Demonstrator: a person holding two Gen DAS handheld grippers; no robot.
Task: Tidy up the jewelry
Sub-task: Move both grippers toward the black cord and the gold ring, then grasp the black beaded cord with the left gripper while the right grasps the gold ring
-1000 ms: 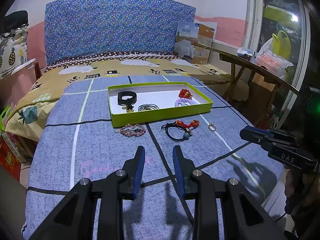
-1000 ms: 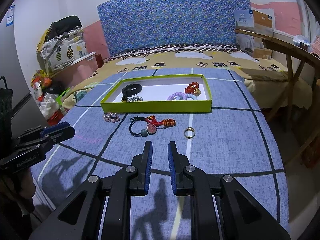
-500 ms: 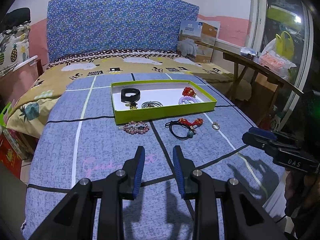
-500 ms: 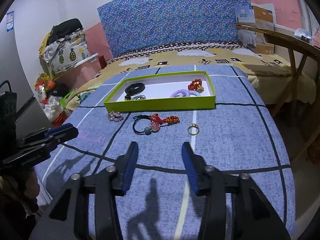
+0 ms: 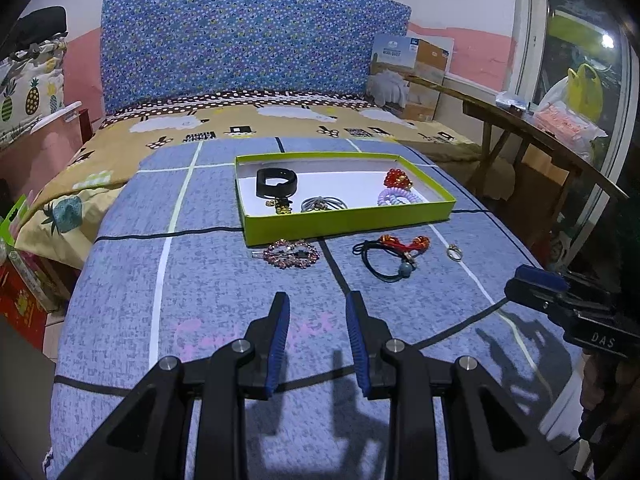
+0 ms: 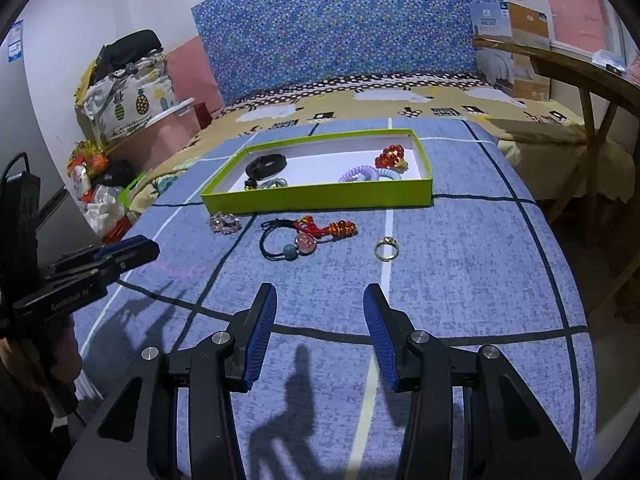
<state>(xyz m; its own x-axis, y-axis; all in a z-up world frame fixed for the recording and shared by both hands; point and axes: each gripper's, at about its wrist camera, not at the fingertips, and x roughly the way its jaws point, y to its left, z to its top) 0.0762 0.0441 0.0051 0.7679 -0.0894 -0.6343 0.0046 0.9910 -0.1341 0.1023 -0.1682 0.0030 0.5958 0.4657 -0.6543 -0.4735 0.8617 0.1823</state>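
A lime-green box [image 5: 348, 220] [image 6: 320, 196] lies on the blue bedspread and holds a black band [image 5: 276, 182], grey hair ties [image 5: 322, 203], a purple coil tie [image 5: 394, 198] and red beads [image 5: 398, 178]. In front of it lie a pink beaded clip [image 5: 290, 254] [image 6: 225, 222], a black cord with red knots and a blue bead [image 5: 394, 256] [image 6: 304, 236], and a gold ring [image 5: 455, 253] [image 6: 386, 249]. My left gripper [image 5: 316, 312] is open and empty, short of the clip. My right gripper [image 6: 320, 304] is open wide and empty, short of the ring.
A wooden table [image 5: 532, 132] [image 6: 580, 76] stands right of the bed with bags on it. Boxes and bags [image 6: 120, 92] stand left of the bed. The blue headboard [image 5: 252, 44] is at the far end.
My right gripper has opened from nearly shut to wide and moved closer to the jewelry. My left gripper has stayed open and drifted a little forward.
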